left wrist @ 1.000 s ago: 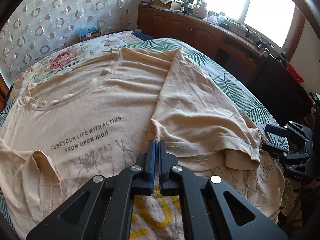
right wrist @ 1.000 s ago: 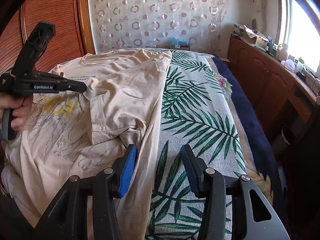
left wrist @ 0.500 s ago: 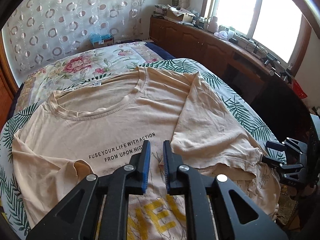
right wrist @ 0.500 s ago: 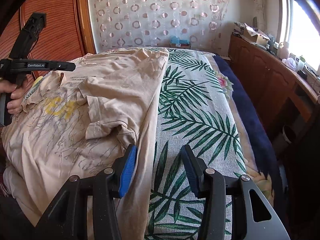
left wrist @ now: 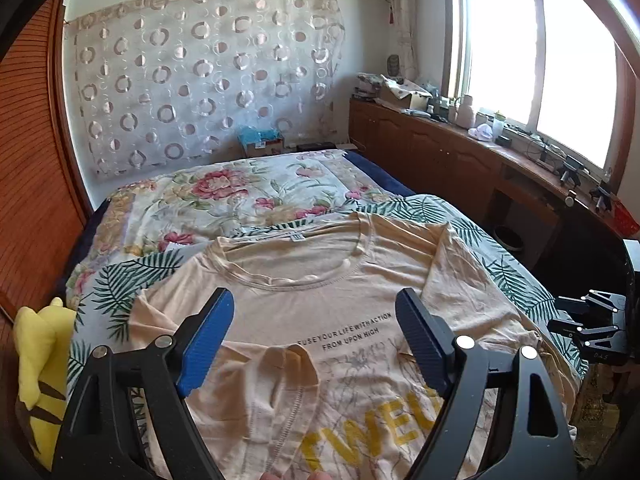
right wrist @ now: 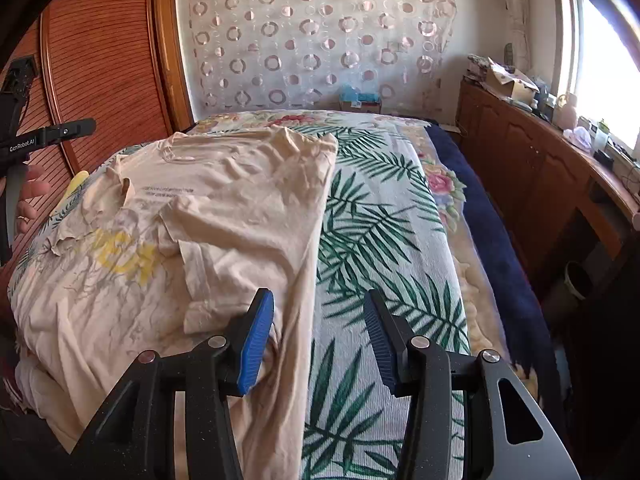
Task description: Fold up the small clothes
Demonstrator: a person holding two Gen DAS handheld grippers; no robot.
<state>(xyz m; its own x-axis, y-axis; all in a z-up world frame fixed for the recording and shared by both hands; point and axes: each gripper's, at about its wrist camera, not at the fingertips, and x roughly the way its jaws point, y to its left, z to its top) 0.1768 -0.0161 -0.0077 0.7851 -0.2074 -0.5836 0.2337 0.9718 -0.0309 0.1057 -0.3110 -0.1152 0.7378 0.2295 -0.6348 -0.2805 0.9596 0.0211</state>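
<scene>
A beige cotton T-shirt with black lettering (left wrist: pixel 320 320) is spread face up on the palm-leaf bedspread (right wrist: pixel 384 240), both sleeves folded inward. The left gripper (left wrist: pixel 316 340) is held above it, jaws opening with nothing between them. The right gripper (right wrist: pixel 320 336) is held parted, empty, over the shirt's side edge.

One beige T-shirt (left wrist: pixel 320 304) on one bed (left wrist: pixel 248 192). Two tools in play: the left tool (left wrist: pixel 316 344) and the right tool (right wrist: pixel 318 338). One yellow plush toy (left wrist: pixel 36 360) at the bed's edge, and one cardboard box (right wrist: pixel 360 102) beyond.
</scene>
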